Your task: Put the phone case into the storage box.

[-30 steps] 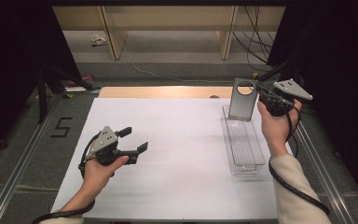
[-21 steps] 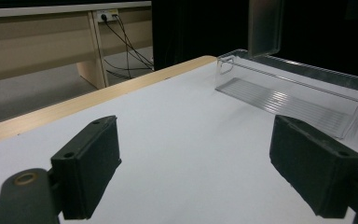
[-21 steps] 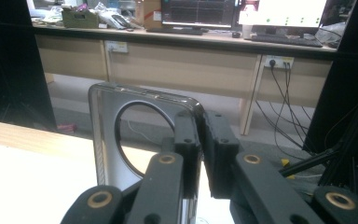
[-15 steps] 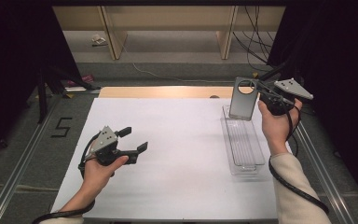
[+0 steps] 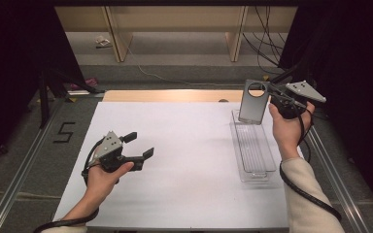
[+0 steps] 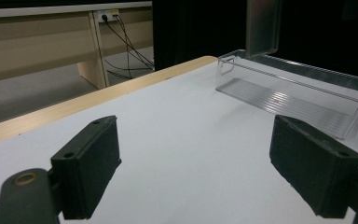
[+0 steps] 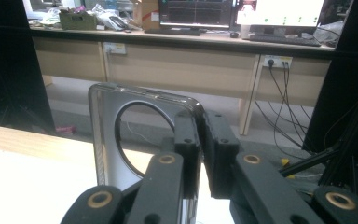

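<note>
My right gripper point(image 5: 268, 93) is shut on a clear grey phone case point(image 5: 251, 106) with a round camera hole and holds it upright by one side edge. The case hangs over the far end of a long clear plastic tray point(image 5: 255, 148) at the right of the white table point(image 5: 189, 145). In the right gripper view the jaws pinch the case point(image 7: 106, 140) at its right edge, with the gripper point(image 7: 200, 135) level. My left gripper point(image 5: 138, 145) stands open low over the table's left part, nothing between its jaws. The left gripper view shows the gripper point(image 6: 196, 172) facing the tray point(image 6: 298, 88) and the case point(image 6: 263, 28) above it.
A wooden strip point(image 5: 165, 95) runs along the table's far edge. A black "5" mark point(image 5: 64, 132) lies on the grey surface at the left, beside a metal rail. Cables point(image 5: 267, 29) hang behind the table near wooden desk legs.
</note>
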`<state>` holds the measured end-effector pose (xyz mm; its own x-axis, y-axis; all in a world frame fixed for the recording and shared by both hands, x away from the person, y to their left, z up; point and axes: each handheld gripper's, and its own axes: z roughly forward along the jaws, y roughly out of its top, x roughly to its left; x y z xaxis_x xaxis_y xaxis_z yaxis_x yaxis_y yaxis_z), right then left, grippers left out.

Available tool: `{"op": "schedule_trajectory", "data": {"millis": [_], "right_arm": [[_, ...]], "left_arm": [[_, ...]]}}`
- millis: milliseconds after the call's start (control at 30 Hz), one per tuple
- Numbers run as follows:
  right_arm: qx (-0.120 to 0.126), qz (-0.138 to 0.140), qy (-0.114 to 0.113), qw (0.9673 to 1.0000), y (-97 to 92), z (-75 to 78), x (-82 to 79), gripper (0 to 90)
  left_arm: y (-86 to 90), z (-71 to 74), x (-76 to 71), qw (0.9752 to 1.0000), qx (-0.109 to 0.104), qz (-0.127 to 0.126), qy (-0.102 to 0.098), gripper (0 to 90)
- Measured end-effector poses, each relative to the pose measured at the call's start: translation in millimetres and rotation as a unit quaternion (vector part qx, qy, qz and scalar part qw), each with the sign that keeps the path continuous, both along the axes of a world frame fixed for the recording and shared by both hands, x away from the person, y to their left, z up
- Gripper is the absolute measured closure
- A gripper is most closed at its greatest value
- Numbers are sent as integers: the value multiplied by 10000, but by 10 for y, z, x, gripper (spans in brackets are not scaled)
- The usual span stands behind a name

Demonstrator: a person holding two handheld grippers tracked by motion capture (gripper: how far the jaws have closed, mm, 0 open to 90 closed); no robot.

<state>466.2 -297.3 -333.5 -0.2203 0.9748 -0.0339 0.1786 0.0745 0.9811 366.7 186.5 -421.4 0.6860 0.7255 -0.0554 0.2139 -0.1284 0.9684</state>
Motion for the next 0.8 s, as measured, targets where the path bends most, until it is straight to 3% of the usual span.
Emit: {"op": "schedule_trajectory", "data": {"millis": [800], "right_arm": [[51,16,-8,10000,1,-10,67,852]], "left_arm": [[7,2,2,10000,14,-6,-6,156]]}}
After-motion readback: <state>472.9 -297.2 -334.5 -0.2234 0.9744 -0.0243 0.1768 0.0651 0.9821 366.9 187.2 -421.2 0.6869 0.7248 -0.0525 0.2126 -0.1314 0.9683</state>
